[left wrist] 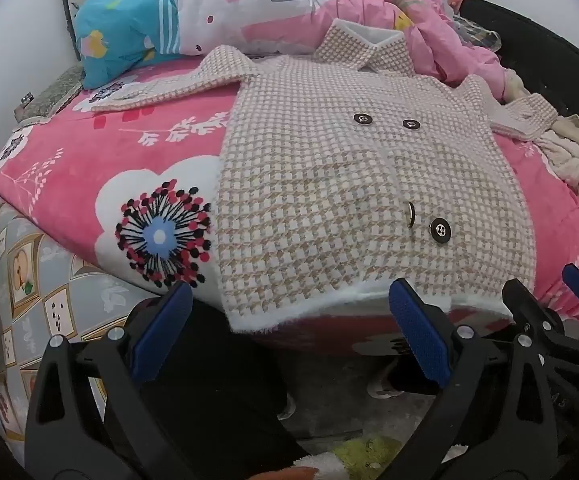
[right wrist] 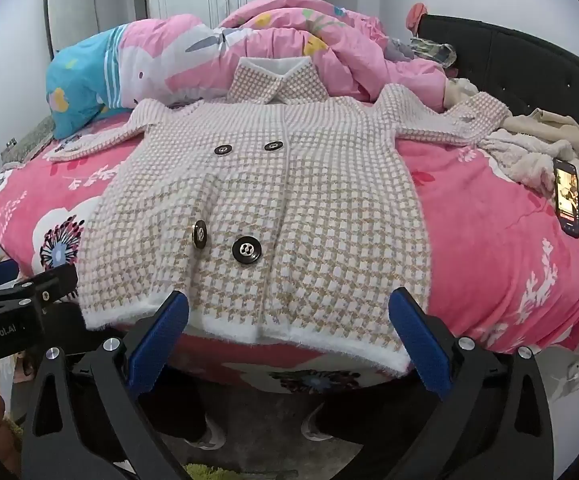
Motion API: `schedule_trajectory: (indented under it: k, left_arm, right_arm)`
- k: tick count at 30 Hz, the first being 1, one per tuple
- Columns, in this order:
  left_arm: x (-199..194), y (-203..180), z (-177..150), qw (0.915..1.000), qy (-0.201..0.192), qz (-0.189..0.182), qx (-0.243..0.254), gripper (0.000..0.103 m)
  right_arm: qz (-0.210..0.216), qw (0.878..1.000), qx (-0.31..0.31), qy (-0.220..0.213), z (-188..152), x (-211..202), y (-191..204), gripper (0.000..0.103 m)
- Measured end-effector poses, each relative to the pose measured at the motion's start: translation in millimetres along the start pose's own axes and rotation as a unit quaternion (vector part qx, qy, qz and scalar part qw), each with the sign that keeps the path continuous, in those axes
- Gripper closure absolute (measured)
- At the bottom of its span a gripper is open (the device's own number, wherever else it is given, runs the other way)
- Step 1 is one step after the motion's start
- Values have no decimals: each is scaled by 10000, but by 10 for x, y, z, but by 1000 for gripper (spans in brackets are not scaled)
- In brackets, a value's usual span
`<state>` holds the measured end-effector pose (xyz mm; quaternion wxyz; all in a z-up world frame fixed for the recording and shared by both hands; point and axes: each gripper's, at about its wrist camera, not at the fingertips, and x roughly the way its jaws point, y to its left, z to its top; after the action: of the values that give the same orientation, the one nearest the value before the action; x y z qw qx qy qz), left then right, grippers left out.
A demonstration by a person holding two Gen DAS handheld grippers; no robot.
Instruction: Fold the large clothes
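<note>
A beige-and-white houndstooth coat point(left wrist: 329, 168) with black buttons lies flat, front up, on the pink floral bedspread point(left wrist: 89, 160), sleeves spread to both sides, collar at the far end. Its white fuzzy hem hangs at the bed's near edge. My left gripper point(left wrist: 289, 308) is open and empty just before the hem's left part. My right gripper point(right wrist: 289, 312) is open and empty just before the hem of the coat point(right wrist: 269, 200), right of centre. The right gripper shows at the right of the left wrist view point(left wrist: 549, 308); the left gripper shows at the left of the right wrist view point(right wrist: 29, 292).
A pink quilt point(right wrist: 289, 40) and a blue-and-pink pillow point(left wrist: 137, 32) are heaped at the far side. A phone point(right wrist: 567, 200) with a lit screen and cream clothes point(right wrist: 529, 148) lie at the right. A black headboard point(right wrist: 529, 64) stands far right. The floor and shoes point(right wrist: 209, 436) are below.
</note>
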<state>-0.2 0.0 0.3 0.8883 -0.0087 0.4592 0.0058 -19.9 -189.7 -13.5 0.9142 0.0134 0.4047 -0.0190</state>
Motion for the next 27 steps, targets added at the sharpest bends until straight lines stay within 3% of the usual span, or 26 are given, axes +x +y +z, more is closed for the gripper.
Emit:
schedule_trajectory:
  k: [27]
  left_arm:
    - [40, 27, -18, 10000, 52, -40, -50, 8]
  right_arm:
    - [-32, 10000, -22, -45, 14, -33, 19, 5]
